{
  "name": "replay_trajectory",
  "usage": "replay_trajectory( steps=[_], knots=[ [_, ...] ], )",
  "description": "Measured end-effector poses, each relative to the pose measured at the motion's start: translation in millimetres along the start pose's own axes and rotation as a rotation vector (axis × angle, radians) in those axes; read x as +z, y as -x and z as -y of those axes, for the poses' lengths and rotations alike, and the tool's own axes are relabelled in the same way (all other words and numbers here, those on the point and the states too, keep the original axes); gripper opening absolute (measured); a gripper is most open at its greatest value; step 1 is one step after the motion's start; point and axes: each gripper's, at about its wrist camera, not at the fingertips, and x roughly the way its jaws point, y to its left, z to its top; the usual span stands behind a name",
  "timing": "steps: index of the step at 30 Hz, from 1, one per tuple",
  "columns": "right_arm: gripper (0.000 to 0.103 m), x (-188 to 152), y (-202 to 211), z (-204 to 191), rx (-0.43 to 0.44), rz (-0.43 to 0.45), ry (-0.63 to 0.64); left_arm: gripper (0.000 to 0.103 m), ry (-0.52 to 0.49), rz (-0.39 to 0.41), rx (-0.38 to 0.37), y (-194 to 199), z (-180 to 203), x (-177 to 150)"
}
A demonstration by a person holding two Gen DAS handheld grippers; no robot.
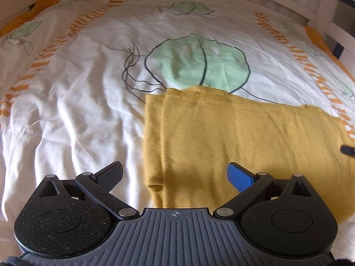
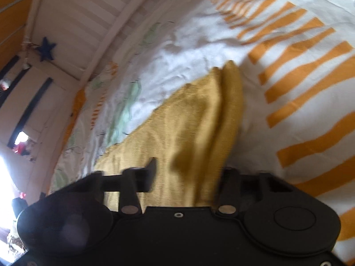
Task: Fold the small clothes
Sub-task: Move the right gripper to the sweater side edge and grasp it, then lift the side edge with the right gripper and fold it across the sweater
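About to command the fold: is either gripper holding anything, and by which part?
The right gripper has a bunched edge of the yellow garment between its fingers, apparently pinched. The left gripper is open, holding nothing.

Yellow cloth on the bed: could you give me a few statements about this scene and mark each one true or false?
1. The yellow garment lies on a patterned bed cover. True.
2. The left gripper is clamped shut on the garment. False: its jaws stand wide open above the cloth's edge and pinch nothing.
3. The bed cover carries orange stripes and a green shape outlined in dark lines. True.
4. Several garments of different colours are piled on the bed. False: only the one yellow garment shows.
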Motion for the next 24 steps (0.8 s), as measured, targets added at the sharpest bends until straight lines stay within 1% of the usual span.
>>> replay_trajectory(
  steps=[1, 3, 4, 6, 9, 13, 15, 20, 24],
  knots=[
    [0.028, 1, 1, -1, -0.026, -0.005, 0.001, 0.101, 0.015, -0.005, -0.012, -2, -5, 0],
    [0.024, 2, 2, -12, -0.082, -0.007, 0.034, 0.101, 0.04, -0.02, -0.036, -7, -12, 1],
    [0.024, 3, 3, -22, -0.118, -0.005, 0.067, 0.101, 0.04, -0.028, -0.048, -8, -14, 2],
    [0.023, 5, 4, -43, -0.163, -0.001, 0.121, 0.101, 0.028, -0.036, -0.06, -10, -16, 5],
    [0.022, 8, 8, -74, -0.198, 0.008, 0.167, 0.101, 0.018, -0.028, -0.061, -6, -20, 11],
    [0.021, 12, 8, -117, -0.208, 0.016, 0.223, 0.101, 0.054, -0.013, -0.086, 2, -31, 17],
    [0.021, 11, 3, -141, -0.198, 0.008, 0.251, 0.101, 0.073, -0.01, -0.096, 4, -38, 19],
    [0.021, 6, -21, -190, -0.161, -0.028, 0.318, 0.101, 0.098, -0.004, -0.101, 8, -52, 23],
    [0.02, -9, -50, -221, -0.132, -0.061, 0.36, 0.101, 0.117, 0.005, -0.101, 11, -62, 27]
  ],
)
